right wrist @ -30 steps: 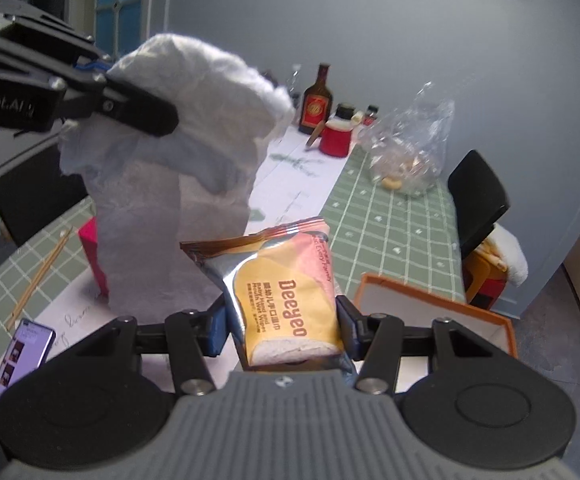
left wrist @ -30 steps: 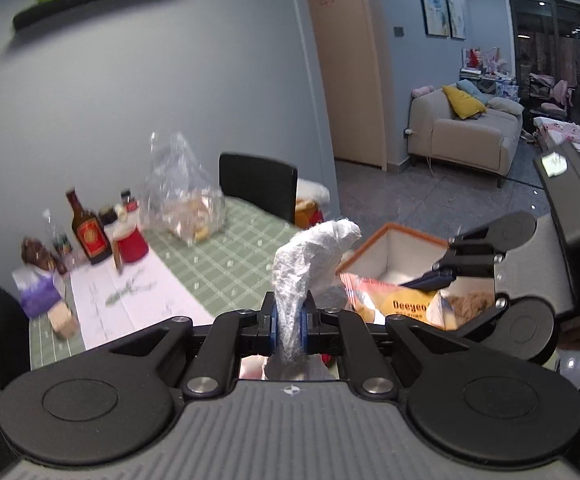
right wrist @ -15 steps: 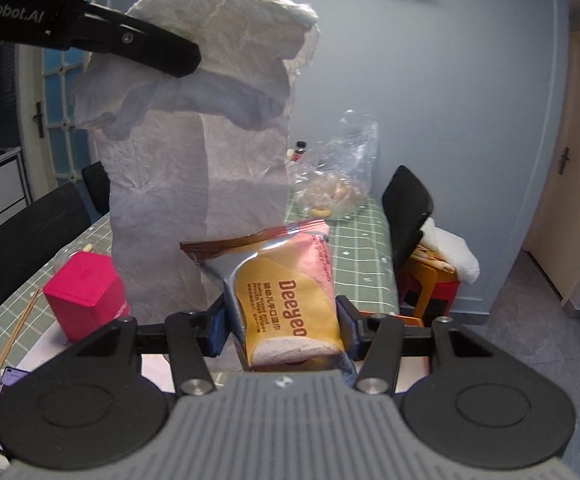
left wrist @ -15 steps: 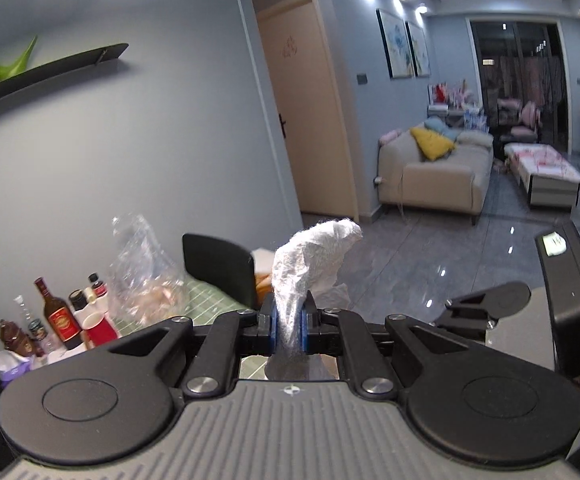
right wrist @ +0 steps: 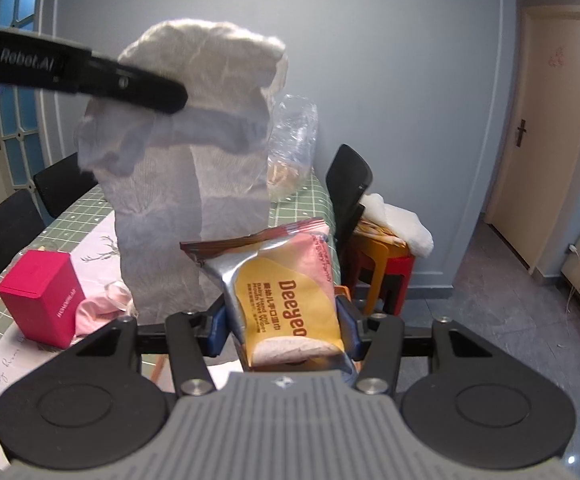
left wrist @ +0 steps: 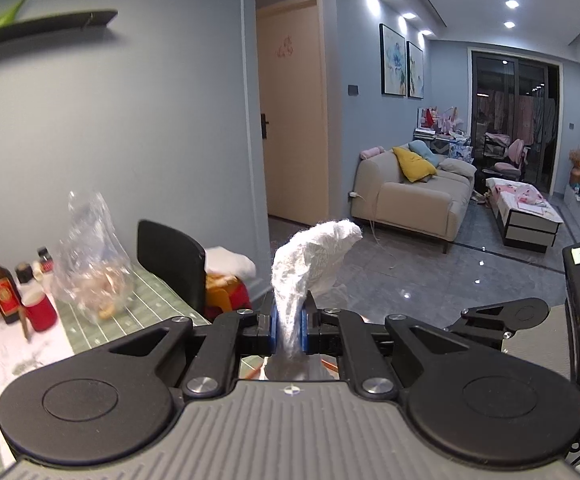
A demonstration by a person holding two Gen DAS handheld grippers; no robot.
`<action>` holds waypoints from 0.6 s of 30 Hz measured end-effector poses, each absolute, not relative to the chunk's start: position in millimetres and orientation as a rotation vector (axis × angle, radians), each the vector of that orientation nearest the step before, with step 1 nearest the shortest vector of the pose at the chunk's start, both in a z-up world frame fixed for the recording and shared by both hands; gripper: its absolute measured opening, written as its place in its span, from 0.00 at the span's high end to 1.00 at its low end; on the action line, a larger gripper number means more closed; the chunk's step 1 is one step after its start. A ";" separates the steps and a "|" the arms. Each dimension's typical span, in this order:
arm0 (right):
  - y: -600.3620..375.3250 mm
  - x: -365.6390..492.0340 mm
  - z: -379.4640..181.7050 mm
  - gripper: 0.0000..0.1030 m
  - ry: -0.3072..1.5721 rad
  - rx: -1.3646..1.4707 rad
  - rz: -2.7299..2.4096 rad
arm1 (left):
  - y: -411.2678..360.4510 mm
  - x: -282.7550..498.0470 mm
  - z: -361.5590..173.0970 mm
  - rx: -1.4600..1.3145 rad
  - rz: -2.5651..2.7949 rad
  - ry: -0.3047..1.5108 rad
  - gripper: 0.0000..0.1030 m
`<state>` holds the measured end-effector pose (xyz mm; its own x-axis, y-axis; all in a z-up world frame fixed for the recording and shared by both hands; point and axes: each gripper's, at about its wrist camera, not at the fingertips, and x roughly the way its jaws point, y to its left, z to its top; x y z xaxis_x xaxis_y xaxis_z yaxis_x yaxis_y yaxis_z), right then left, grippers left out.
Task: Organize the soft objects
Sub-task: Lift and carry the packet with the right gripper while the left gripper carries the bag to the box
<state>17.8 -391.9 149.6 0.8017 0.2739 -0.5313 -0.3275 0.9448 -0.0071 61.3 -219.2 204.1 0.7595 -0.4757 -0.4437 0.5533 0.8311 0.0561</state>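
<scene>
Both jaws grasping soft items above the surface [right wrist: 90,216].
Left gripper [left wrist: 289,330] clenched on white wet wipe [left wrist: 306,264]; right gripper [right wrist: 282,326] clamping Deeyeo wipes pack [right wrist: 286,296].

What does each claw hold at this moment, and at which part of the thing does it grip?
The left claw pinches the white wipe near its top edge; the rest hangs down. The right claw clamps the Deeyeo wipes pack across its lower end.
</scene>
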 end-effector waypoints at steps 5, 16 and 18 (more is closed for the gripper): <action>-399.1 29.1 137.6 0.48 0.589 -0.092 0.314 | -220.2 72.3 186.8 0.157 -0.555 0.473 0.89; -395.8 66.2 87.2 0.48 0.741 -0.112 0.294 | -234.8 107.3 103.0 0.262 -0.476 0.666 0.89; -396.7 73.4 78.9 0.49 0.767 -0.113 0.294 | -237.1 106.6 89.8 0.281 -0.468 0.684 0.89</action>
